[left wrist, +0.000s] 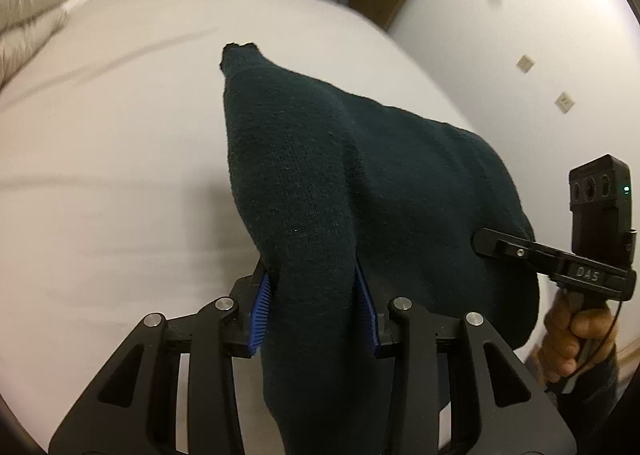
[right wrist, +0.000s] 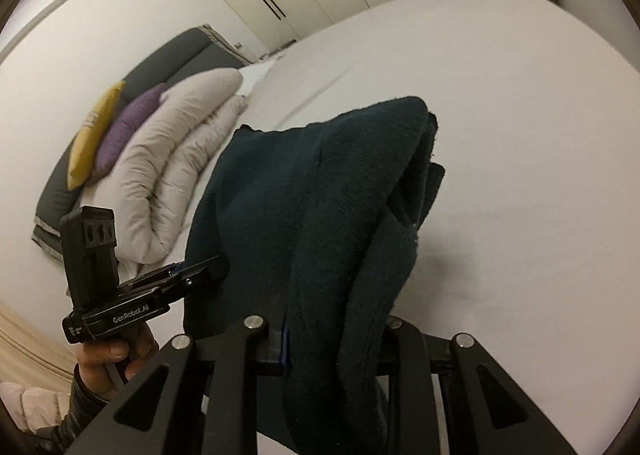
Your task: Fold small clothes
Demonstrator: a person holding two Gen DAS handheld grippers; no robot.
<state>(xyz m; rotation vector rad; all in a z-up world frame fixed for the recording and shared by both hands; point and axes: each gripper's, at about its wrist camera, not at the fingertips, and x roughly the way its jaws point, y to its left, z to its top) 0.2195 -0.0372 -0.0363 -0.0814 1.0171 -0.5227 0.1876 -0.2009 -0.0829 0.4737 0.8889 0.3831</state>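
Dark knit garment (left wrist: 320, 183) hangs pinched between left tool (left wrist: 314, 307) and right tool (right wrist: 328, 335), both tilted downward.

Two fisheye views, each from a camera mounted on a handheld gripper and looking forward and downward along its fingers. The left wrist view sits right behind the left gripper (left wrist: 314, 311), facing across a white bed (left wrist: 120, 143) toward a wall and wardrobe doors. The right wrist view sits just behind the right gripper (right wrist: 332, 339), facing the bed's head end with its pillows (right wrist: 132, 135). Both views share the dark green knitted garment (left wrist: 340, 183) close up, the bed, and the opposite gripper at the frame edge.
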